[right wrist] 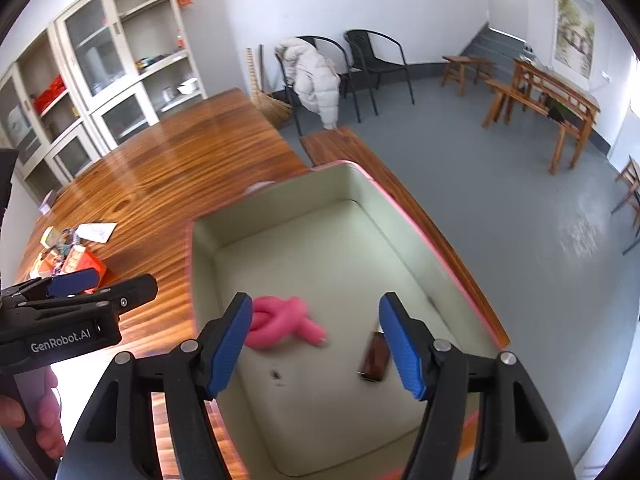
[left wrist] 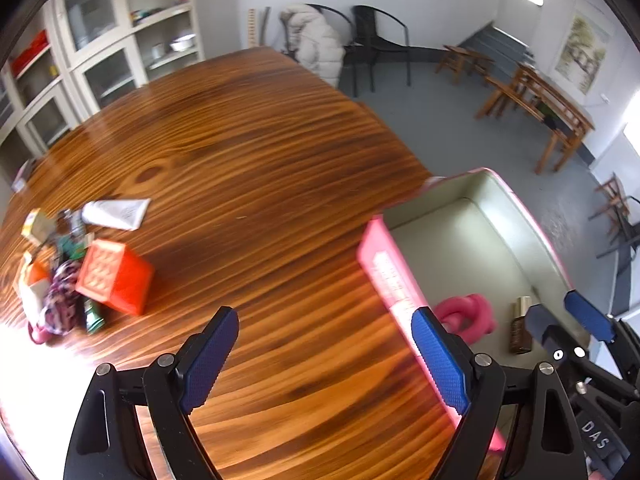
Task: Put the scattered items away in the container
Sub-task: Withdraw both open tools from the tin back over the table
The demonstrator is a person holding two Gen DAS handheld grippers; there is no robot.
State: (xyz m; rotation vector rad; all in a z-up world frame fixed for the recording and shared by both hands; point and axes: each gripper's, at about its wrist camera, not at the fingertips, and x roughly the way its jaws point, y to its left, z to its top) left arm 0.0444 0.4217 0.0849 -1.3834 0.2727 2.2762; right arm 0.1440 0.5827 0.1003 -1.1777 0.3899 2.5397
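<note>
**Meanwhile, both grippers empty: two items in the tin, the pile waiting**

You hold a black two-finger gripper with blue ribbed pads in each hand, and neither has hold of anything. Your left gripper hangs above the glossy striped wooden table, jaws spread wide with bare tabletop between them. Your right gripper hovers over the container, also spread wide and empty.

The container is a rectangular metal tin, pink outside and pale green inside, sitting at the table's right edge. Two things already lie on its floor: a knotted pink rubbery loop and a small brown bottle with a gold cap. In the right wrist view the loop lies just ahead of the left-side pad, and the bottle sits just beside the right-side pad; whether they touch is unclear through the blur.

My judgement is that you are between deliveries, with most of the work left. The remaining scattered items form a heap at the table's far left, well apart from both grippers and the tin: an orange cube-shaped box, a white squeeze tube, a purple patterned fabric scrunchie, and smaller packets too blurred to name.

Next, the left gripper probably should travel left to that heap. The orange box stands nearest and looks easiest to grasp across flat sides; centre it between the pads before closing.
</note>
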